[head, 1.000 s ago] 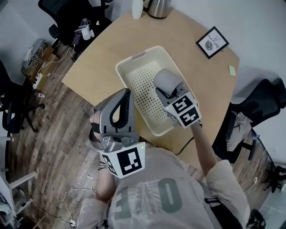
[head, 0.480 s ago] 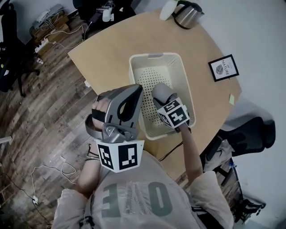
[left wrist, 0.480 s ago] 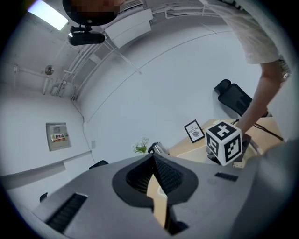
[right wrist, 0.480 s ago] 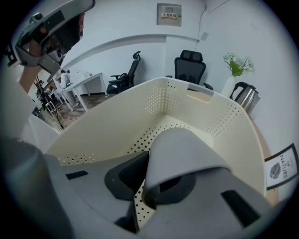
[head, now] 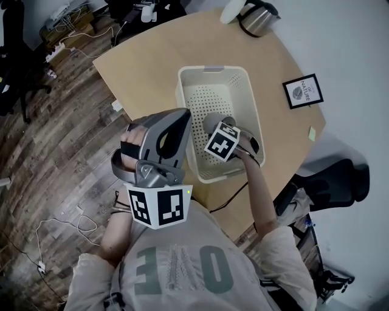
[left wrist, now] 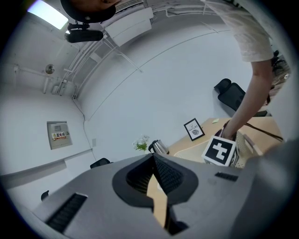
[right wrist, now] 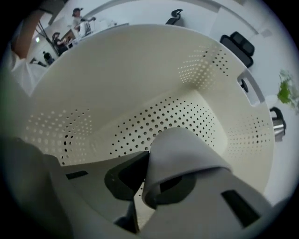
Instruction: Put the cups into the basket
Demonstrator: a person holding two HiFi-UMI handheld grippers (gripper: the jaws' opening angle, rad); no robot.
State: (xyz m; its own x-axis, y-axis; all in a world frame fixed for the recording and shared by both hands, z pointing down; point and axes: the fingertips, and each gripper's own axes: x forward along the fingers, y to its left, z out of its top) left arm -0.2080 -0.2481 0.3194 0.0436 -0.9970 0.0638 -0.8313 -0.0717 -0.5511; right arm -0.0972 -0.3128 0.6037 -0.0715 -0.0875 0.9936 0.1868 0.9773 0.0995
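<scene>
Right tool (right wrist: 144, 183) was clamped on the wall of the cup (right wrist: 183, 148) | cup was held inside the basket (head: 212, 70), near its middle, on the table (head: 152, 61) | left tool (left wrist: 157, 189) was at basket's 9 o'clock, jaws nearly together, empty.

The basket (head: 213, 69) is set on the table (head: 152, 67) toward its near edge, with the kettle (head: 258, 18) placed behind it at the far edge. The picture frame (head: 303, 91) is stood well apart to the basket's right, and the sticky note (head: 312, 133) is laid in front of that frame, by the table's right edge. The cup (head: 211, 121) is held inside the basket, toward its near end, at the tip of the right gripper (right wrist: 142, 179), while the left gripper (head: 164, 130) is held just outside the basket's left wall, and an office chair (head: 340, 182) is seen beyond the table's right side.
</scene>
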